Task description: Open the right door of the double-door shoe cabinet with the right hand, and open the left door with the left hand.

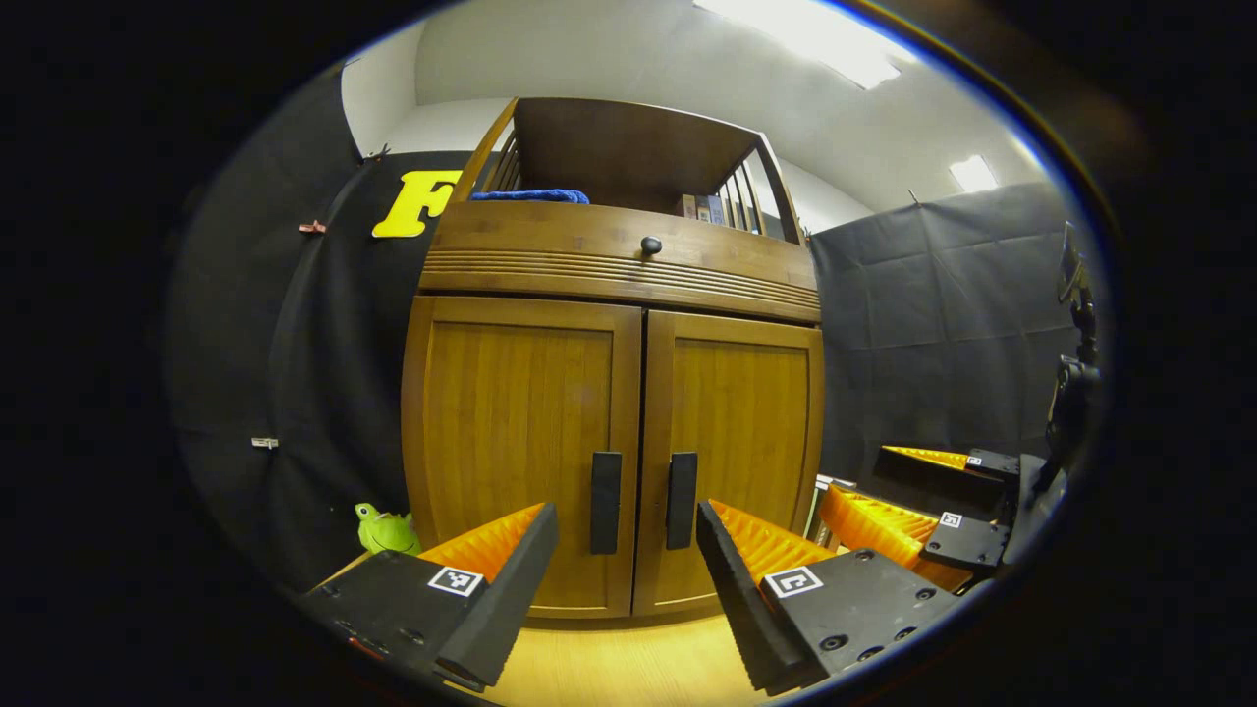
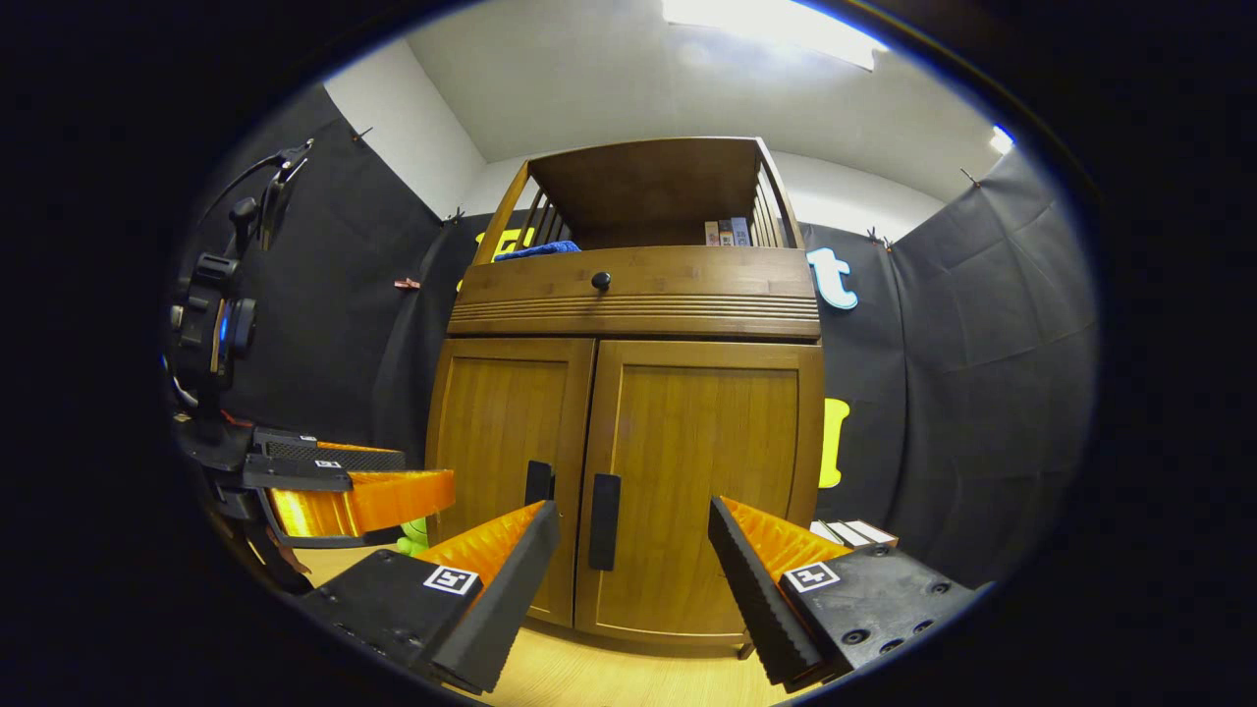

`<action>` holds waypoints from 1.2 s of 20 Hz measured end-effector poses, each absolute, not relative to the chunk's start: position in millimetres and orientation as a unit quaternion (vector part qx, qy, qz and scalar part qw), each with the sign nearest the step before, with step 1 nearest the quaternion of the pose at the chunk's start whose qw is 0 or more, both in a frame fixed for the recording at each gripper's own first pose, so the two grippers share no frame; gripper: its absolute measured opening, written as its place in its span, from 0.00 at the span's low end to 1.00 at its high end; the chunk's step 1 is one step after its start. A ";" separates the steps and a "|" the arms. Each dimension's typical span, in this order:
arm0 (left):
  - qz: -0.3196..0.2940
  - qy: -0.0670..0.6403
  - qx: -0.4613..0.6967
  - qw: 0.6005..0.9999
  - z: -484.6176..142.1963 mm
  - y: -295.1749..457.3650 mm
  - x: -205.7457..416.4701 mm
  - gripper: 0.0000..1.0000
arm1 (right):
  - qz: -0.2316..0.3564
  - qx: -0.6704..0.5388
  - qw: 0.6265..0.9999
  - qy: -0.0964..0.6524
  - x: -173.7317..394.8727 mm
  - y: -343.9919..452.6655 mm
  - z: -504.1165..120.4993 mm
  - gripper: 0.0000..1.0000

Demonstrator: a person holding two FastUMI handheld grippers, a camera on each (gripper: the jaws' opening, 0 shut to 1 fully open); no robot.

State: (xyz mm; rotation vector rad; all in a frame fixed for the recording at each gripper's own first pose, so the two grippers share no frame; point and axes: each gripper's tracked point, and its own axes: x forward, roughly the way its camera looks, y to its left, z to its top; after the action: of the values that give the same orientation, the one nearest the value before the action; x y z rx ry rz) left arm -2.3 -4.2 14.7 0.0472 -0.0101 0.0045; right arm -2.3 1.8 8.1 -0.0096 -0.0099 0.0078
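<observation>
The wooden shoe cabinet (image 1: 530, 412) (image 2: 687, 442) stands in front of me with both doors shut. Its left door (image 1: 520, 432) (image 2: 506, 432) and right door (image 1: 741, 432) (image 2: 702, 462) each carry a black vertical handle beside the centre seam: left handle (image 1: 606, 501) (image 2: 538, 481), right handle (image 1: 681, 499) (image 2: 604, 520). My left gripper (image 1: 626, 545) is open, a short way in front of the two handles and touching nothing. My right gripper (image 2: 633, 535) is open too, apart from the doors, with the right handle seen between its fingers. Each gripper also appears from the side: the right gripper (image 1: 923, 511) and the left gripper (image 2: 354, 491).
A drawer with a black knob (image 1: 650, 244) (image 2: 600, 281) sits above the doors. The open shelf on top holds a blue cloth (image 1: 530, 195) and some books (image 1: 702, 207). A green frog toy (image 1: 386, 530) lies at the cabinet's left foot, flat white items (image 2: 849, 532) at its right. The floor is light wood (image 1: 628, 668).
</observation>
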 end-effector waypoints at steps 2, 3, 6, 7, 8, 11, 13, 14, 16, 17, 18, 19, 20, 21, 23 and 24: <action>0.000 -0.009 0.023 1.000 17.2 -6.8 -3.2 0.88 | 0.005 -0.003 1.000 -0.004 -2.1 2.0 7.1 0.97; -0.003 -0.009 0.022 1.000 17.8 -7.9 -3.6 0.88 | 0.006 -0.003 1.000 -0.004 -2.1 3.1 7.2 0.97; 0.001 -0.012 0.024 1.000 17.3 -3.6 -9.6 0.89 | 0.009 -0.002 1.000 -0.003 -0.6 6.2 6.6 0.97; 0.003 -0.012 0.025 1.000 17.4 -1.2 -10.9 0.88 | 0.011 -0.001 1.000 -0.002 -0.1 7.4 6.3 0.97; 0.004 -0.012 0.025 1.000 16.0 -0.7 -12.4 0.88 | 0.012 -0.001 1.000 -0.002 1.0 9.2 5.2 0.97; 0.004 -0.011 0.022 1.000 16.3 2.8 -16.8 0.88 | 0.015 0.000 1.000 -0.002 3.4 15.6 4.7 0.97; 0.008 -0.014 0.020 1.000 18.4 7.4 -21.0 0.88 | 0.019 0.000 1.000 -0.005 7.8 21.2 5.3 0.97; 0.011 -0.014 0.020 1.000 17.5 11.1 -21.6 0.88 | 0.019 -0.002 1.000 -0.007 11.6 24.0 5.1 0.97; 0.012 -0.017 0.021 1.000 18.4 15.0 -27.3 0.88 | 0.012 -0.010 1.000 -0.005 20.8 23.8 -0.2 0.97; 0.012 -0.021 0.021 0.999 19.8 16.7 -31.0 0.88 | 0.011 -0.011 1.000 -0.001 26.4 26.8 -4.2 0.97; 0.012 -0.026 0.021 0.999 21.4 18.8 -33.8 0.88 | 0.015 -0.010 1.000 0.007 30.0 31.7 -8.8 0.97; 0.015 -0.027 0.019 0.999 23.4 22.0 -35.8 0.88 | 0.021 -0.007 1.000 0.014 33.5 38.5 -13.0 0.97; 0.016 -0.026 0.015 0.999 22.1 25.3 -39.3 0.88 | 0.027 -0.004 0.999 0.021 37.0 43.9 -16.7 0.97; 0.015 -0.024 0.011 1.000 22.8 27.4 -42.3 0.88 | 0.031 -0.002 0.999 0.026 39.3 49.4 -20.3 0.97; 0.014 -0.023 0.002 1.000 23.1 33.3 -48.6 0.91 | 0.032 -0.003 0.999 0.032 48.6 55.9 -25.5 0.97; 0.015 -0.021 -0.001 1.000 22.6 37.9 -50.0 0.93 | 0.030 -0.004 0.999 0.034 53.5 57.7 -28.7 0.97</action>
State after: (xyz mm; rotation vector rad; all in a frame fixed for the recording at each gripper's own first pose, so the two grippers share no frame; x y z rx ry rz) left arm -50.0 37.9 22.6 -0.0029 -0.0425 0.0301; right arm 53.5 57.7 -28.7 -0.0078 0.0683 0.0610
